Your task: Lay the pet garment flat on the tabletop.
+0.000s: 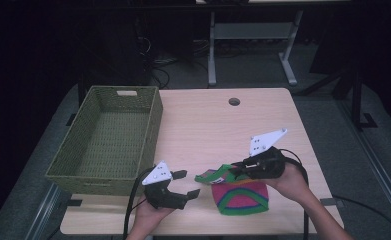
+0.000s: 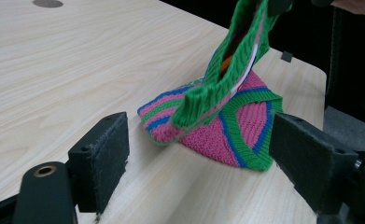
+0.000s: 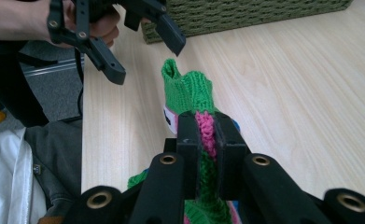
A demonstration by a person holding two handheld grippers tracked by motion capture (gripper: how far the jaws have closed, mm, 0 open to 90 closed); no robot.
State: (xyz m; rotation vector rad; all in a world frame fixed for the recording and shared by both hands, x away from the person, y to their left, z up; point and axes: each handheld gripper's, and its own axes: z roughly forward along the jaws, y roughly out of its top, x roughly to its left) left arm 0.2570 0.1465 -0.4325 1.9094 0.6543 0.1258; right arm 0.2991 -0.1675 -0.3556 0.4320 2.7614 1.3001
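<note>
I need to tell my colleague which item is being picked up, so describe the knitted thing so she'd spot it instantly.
On the light wooden table, right of the green woven basket, near the front edge, lies a knitted garment. It is pink with green and blue stripes, one green-edged part lifted by the right gripper.

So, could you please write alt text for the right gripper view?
The right gripper clamps a pink and green knitted garment above a light wooden table. Beyond it, the left gripper hangs open in a hand, before a green woven basket.
</note>
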